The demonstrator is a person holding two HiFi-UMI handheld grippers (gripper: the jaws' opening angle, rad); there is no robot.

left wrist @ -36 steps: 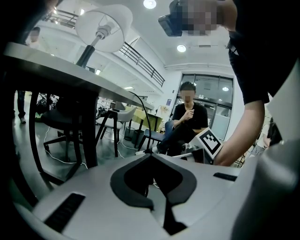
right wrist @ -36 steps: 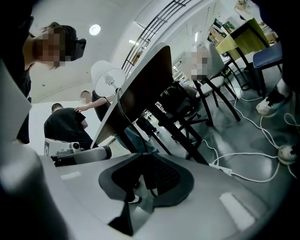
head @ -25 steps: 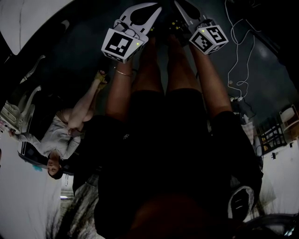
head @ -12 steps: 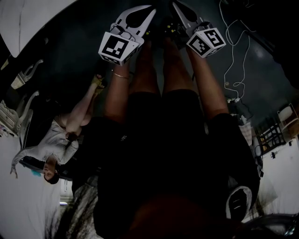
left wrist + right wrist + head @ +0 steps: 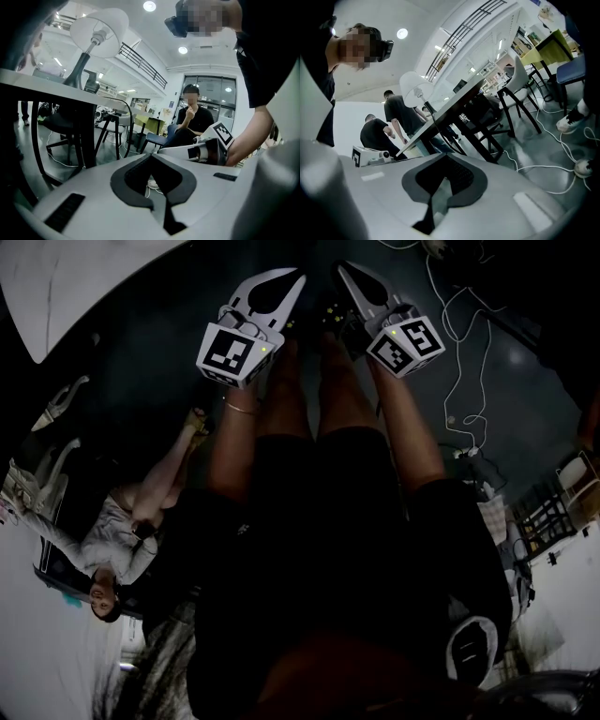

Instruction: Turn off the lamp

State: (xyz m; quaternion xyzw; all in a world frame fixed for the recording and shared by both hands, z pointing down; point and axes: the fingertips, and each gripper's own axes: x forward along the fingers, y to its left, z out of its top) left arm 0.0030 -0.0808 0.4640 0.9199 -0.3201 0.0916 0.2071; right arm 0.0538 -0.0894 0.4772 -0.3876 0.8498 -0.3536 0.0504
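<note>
Your left gripper (image 5: 281,285) hangs down by your legs, jaws pressed together with nothing in them. The lamp (image 5: 96,29), white shade and all, sits up on the worktop (image 5: 42,82), well apart from both grippers. Right gripper (image 5: 349,277) is the same deal: jaws closed, empty, aimed at the floor (image 5: 150,343).

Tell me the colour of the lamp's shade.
White. The lamp shade shows best in the left gripper view.
</note>
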